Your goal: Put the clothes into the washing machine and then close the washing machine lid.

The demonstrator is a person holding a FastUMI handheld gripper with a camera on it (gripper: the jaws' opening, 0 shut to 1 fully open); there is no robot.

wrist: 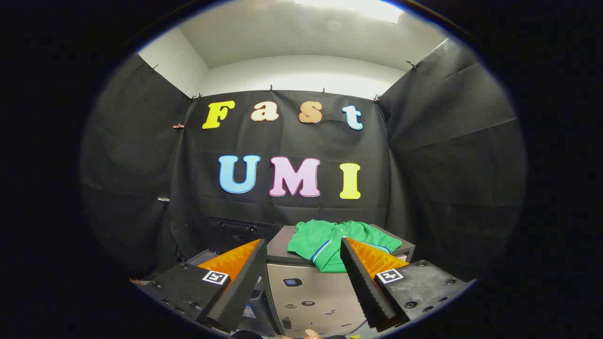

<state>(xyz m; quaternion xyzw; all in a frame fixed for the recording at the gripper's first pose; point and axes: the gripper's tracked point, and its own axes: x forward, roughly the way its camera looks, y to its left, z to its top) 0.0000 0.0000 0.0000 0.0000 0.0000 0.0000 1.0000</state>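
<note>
A green shirt with blue and white trim (330, 241) lies crumpled on top of a low grey box-shaped unit (306, 292), draped a little over its front edge. My gripper (304, 242) is open, its two black ribbed fingers with orange backs spread wide. The shirt sits just beyond and between the fingertips, nearer the right finger (365, 278). To the left, behind the left finger (240, 278), a grey-rimmed machine (202, 256) is partly hidden, and I cannot tell whether its lid is up.
Black cloth walls close the booth on three sides behind the unit. A dark handle-like bar (238, 227) shows low on the back wall, left of the unit. Part of a hand (312, 334) shows at the bottom between the fingers.
</note>
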